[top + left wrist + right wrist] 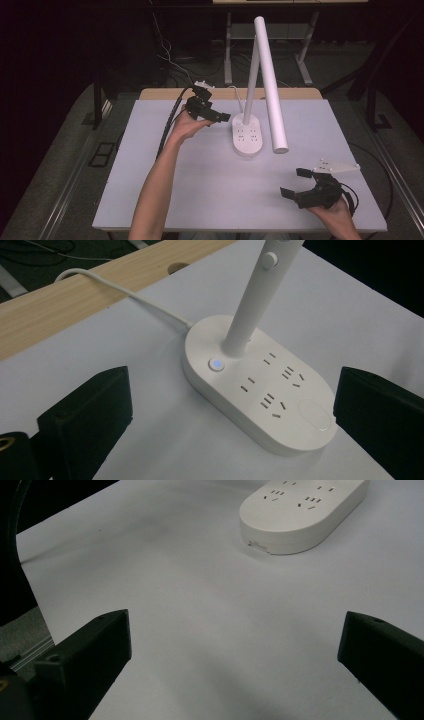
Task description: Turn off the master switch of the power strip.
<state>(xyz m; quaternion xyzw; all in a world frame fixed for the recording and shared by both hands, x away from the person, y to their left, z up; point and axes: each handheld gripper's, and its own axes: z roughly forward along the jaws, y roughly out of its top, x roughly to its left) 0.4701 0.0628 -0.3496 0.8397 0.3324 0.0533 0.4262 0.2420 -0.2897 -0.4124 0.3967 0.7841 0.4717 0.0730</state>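
Note:
A white desk lamp stands at the middle back of the table on an oval base (247, 136) with several sockets. Its stem (252, 70) rises to a long tube head (272, 90). In the left gripper view a blue-lit button (216, 364) glows on the base (270, 400) beside the stem. My left gripper (217, 119) hovers just left of the base, open, its jaws wide apart around nothing (232, 380). My right gripper (292, 181) is open and empty near the front right, facing the base's near end (300, 510).
The lamp's white cable (125, 290) runs from the base over a wooden strip (50, 310) at the table's far edge. The white tabletop (210, 190) lies between the two grippers. Dark floor, cables and table legs lie beyond the table.

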